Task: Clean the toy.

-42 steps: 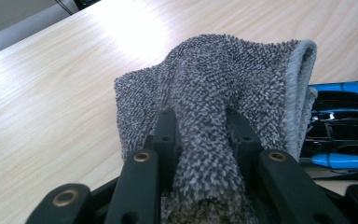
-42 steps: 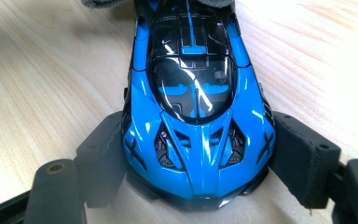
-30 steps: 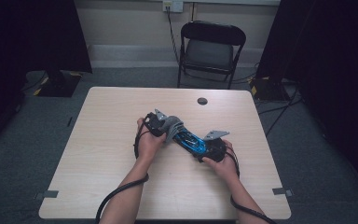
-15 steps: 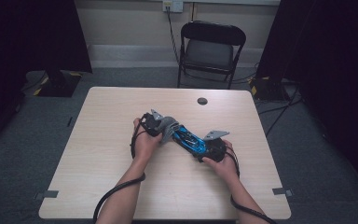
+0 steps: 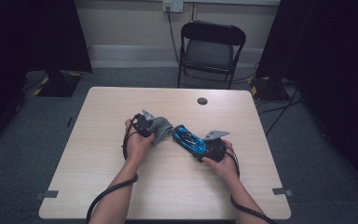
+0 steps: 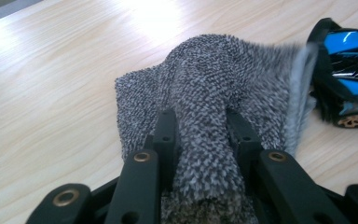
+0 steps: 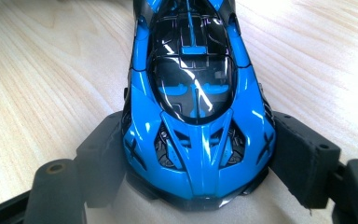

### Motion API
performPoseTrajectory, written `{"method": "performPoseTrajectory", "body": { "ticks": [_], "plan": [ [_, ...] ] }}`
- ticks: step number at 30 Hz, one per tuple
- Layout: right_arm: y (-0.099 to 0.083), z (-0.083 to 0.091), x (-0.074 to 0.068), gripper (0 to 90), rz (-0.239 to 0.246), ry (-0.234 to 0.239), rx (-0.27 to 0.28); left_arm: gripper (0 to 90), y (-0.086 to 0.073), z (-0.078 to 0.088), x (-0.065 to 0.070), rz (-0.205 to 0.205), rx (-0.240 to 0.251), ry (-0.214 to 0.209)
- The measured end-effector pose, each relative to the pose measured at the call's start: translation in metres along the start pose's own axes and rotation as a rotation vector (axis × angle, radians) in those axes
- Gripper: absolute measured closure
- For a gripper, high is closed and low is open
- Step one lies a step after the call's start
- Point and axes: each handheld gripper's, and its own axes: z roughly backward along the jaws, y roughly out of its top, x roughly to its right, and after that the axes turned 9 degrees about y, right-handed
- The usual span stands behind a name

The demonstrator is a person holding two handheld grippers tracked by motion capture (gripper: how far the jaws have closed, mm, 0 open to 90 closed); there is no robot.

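- The table [image 5: 98,186] is big and made of light wood.
- My right gripper [image 5: 213,148] hugs the blue toy car [image 5: 189,138] by its sides and keeps it down in the middle of the table.
- My left gripper [image 5: 145,125] pinches the grey cloth [image 5: 161,127] tight, just left of the car.
- The cloth touches the car's far end. I think the wiping has only just begun, and most of the car is left.
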Motion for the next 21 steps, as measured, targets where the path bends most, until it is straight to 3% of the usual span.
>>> {"method": "performPoseTrajectory", "body": {
  "ticks": [9,14,21],
  "plan": [
    [0.000,0.000,0.000,25.3,0.000,0.000,0.000,70.1,0.000,0.019,-0.009,0.022,0.041,-0.010],
    [0.000,0.000,0.000,25.3,0.000,0.000,0.000,70.0,0.010,0.032,-0.001,0.027,0.091,-0.054],
    [0.000,0.000,0.000,25.3,0.000,0.000,0.000,69.9,0.021,0.042,0.021,-0.004,0.132,-0.104]
  ]
}}
